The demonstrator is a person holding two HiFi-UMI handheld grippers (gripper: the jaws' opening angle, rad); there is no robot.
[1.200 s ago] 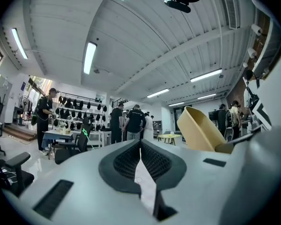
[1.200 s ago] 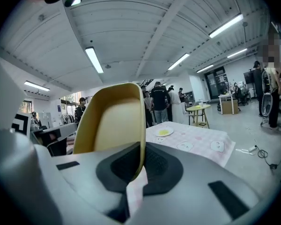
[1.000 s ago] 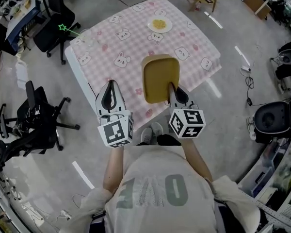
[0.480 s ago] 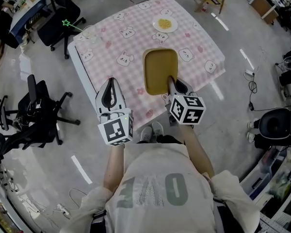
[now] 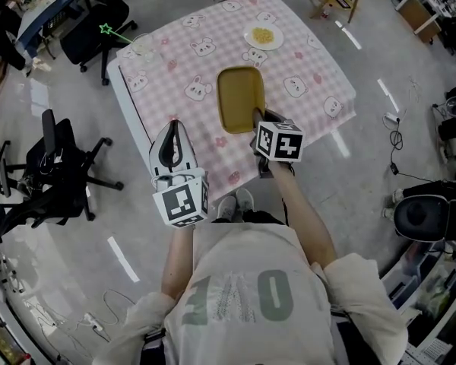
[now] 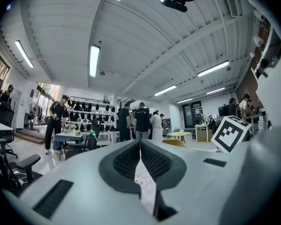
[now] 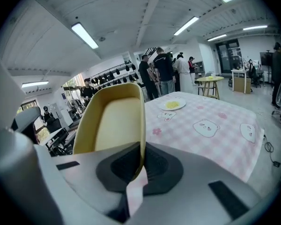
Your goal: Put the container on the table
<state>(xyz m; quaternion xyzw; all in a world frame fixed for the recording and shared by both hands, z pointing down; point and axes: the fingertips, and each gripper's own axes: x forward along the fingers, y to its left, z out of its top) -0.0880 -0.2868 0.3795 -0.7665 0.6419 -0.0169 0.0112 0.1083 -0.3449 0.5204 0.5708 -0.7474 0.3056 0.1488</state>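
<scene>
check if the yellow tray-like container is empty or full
Empty: the shallow yellow plastic container shows a bare inside in both the head and right gripper views.

table (image 5: 175,78) | stands on grey floor (image 5: 76,242) | wears pink checked cloth (image 5: 319,63) with bear prints | carries white plate (image 5: 264,36) of yellow food, far side | clear glass vessel (image 5: 143,49), left corner | yellow container (image 5: 240,97) over middle, contact unclear

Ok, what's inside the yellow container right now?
Nothing visible: the container shows a bare yellow bottom in the head and right gripper views. Only a strip at the near rim is covered, where the right tongs pinch it.
</scene>
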